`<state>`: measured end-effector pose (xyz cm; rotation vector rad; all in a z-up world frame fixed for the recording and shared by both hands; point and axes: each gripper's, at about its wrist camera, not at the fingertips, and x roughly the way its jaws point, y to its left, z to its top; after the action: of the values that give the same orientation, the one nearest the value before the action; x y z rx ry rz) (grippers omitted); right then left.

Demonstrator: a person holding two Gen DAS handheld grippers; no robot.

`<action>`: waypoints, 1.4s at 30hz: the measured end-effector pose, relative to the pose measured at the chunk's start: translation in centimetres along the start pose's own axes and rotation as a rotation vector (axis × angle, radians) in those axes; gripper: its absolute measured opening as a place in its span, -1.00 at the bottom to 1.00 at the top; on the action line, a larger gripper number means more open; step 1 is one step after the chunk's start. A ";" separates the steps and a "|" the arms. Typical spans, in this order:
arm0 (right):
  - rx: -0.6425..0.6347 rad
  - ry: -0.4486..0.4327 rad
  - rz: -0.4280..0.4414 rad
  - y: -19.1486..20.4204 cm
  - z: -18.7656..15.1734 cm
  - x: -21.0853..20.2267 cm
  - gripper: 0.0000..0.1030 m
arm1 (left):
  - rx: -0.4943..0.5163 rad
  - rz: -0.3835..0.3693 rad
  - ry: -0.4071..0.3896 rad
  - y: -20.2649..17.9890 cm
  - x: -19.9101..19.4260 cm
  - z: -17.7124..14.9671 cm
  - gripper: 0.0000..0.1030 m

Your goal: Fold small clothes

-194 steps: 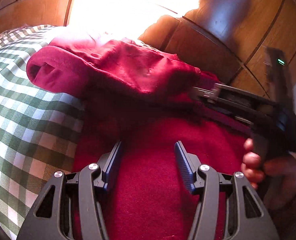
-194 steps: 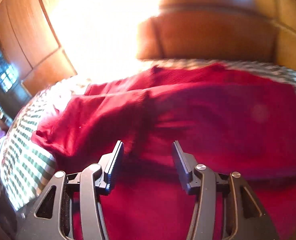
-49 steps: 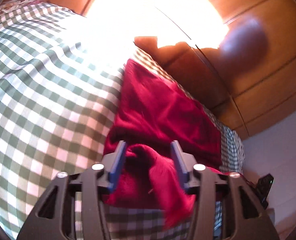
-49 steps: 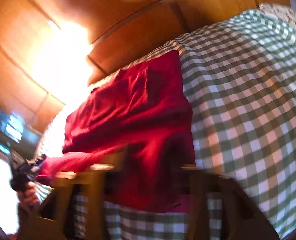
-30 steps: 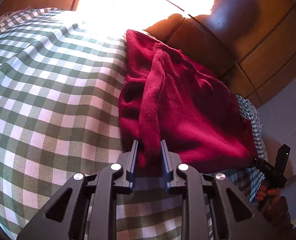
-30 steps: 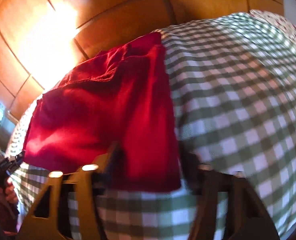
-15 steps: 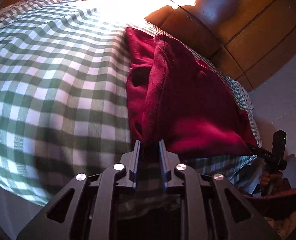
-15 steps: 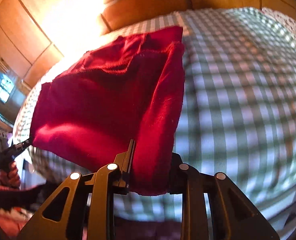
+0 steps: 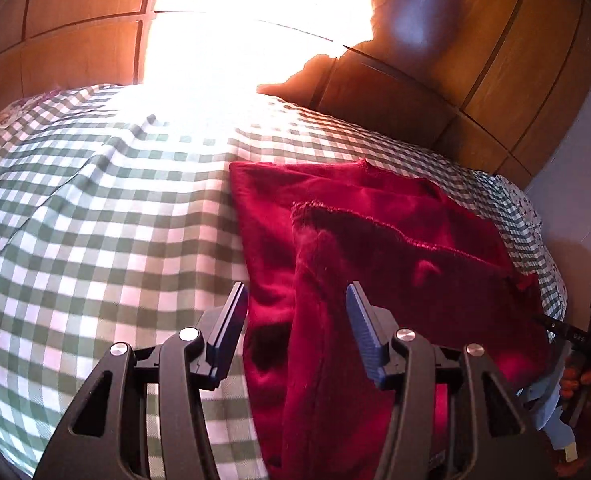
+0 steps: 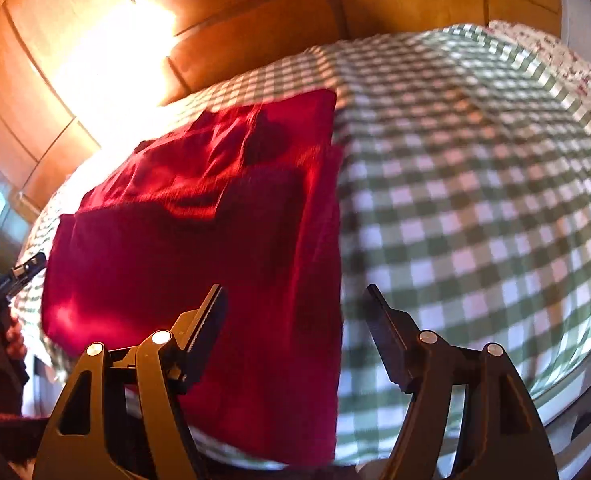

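Red garment (image 9: 375, 240) lies folded on the green-checked bed cover (image 9: 95, 220), near its front edge. The left gripper (image 9: 295, 320) hovers over one corner, its jaws opening, cloth below the gap and unpinched. The right gripper (image 10: 295, 312) hangs over the other corner, jaws opening wider, holding nothing.

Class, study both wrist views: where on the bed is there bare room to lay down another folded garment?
Free: the checked bedspread between the red garment and the floral pillow. Crowded: the garment's side, where both grippers, left gripper and right gripper, hover, jaws opening.
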<state>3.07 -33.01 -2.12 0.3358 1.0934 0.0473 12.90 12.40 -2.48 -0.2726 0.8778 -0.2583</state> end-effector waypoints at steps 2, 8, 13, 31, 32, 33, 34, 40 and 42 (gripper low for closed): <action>-0.002 -0.018 -0.017 -0.1 0.6 0.3 0.35 | 0.001 -0.023 0.007 -0.1 1.2 0.9 -0.03; -0.005 -0.037 -0.035 -0.4 2.6 2.0 -0.02 | 0.022 -0.018 0.043 -1.4 3.4 1.1 -0.75; -0.069 -0.023 -0.008 1.1 2.6 1.7 -0.72 | 0.018 -0.035 -0.038 -0.8 -0.5 -0.1 -0.87; -0.095 -0.189 0.005 4.2 14.1 2.4 -0.77 | -0.080 0.049 -0.134 0.9 1.5 8.8 -0.87; -0.079 -0.183 -0.006 4.0 15.1 3.6 -0.78 | -0.088 0.060 -0.123 1.1 2.7 9.5 -0.87; -0.071 -0.178 -0.017 4.0 15.9 4.7 -0.78 | -0.094 0.075 -0.111 1.3 3.8 10.1 -0.87; -0.071 -0.175 -0.033 4.0 16.4 5.5 -0.78 | -0.092 0.095 -0.100 1.3 4.9 10.5 -0.87; -0.040 -0.059 -0.136 3.2 17.1 13.1 -0.78 | -0.085 0.226 0.046 2.2 12.4 9.8 -0.85; -0.038 -0.043 -0.157 2.8 16.4 14.7 -0.77 | -0.098 0.229 0.040 2.4 13.0 9.2 -0.80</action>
<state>24.59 -31.41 -7.22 0.2156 1.0719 -0.0784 28.38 11.55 -7.02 -0.2558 0.9541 -0.0080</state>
